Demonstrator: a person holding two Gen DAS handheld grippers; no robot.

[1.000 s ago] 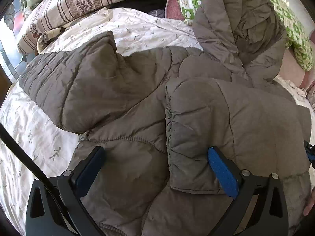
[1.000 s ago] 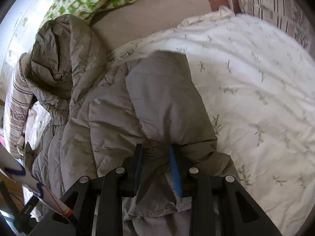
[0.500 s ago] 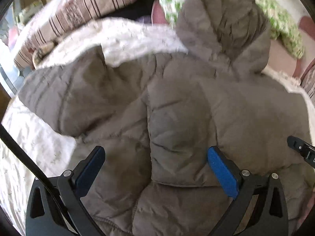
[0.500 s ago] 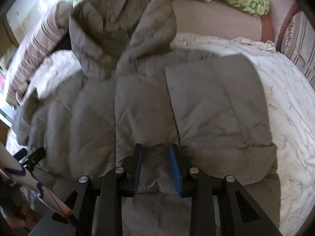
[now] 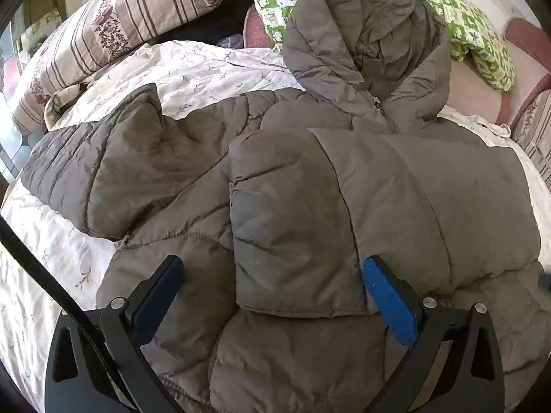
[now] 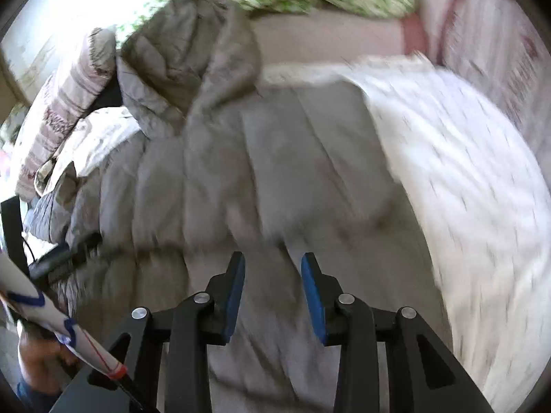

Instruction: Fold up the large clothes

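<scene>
A grey-brown hooded puffer jacket (image 5: 310, 206) lies front-up on the bed, hood (image 5: 372, 44) toward the pillows. Its right sleeve (image 5: 296, 234) is folded across the chest; its left sleeve (image 5: 113, 172) spreads out to the left. My left gripper (image 5: 272, 275) is wide open above the jacket's lower part, holding nothing. The jacket also shows in the right wrist view (image 6: 258, 179), blurred. My right gripper (image 6: 272, 272) hovers above the jacket's lower half, jaws partly apart and empty.
A white floral bedsheet (image 5: 193, 72) covers the bed. A striped pillow (image 5: 113, 31) lies at the far left, a green-checked pillow (image 5: 478, 41) behind the hood. A pink headboard (image 5: 523, 55) stands at the far right. The left gripper (image 6: 62, 258) shows at the left of the right wrist view.
My right gripper let go of the right sleeve after laying it across the chest, opened a little and pulled back. My left gripper stayed open, shifting slightly.
</scene>
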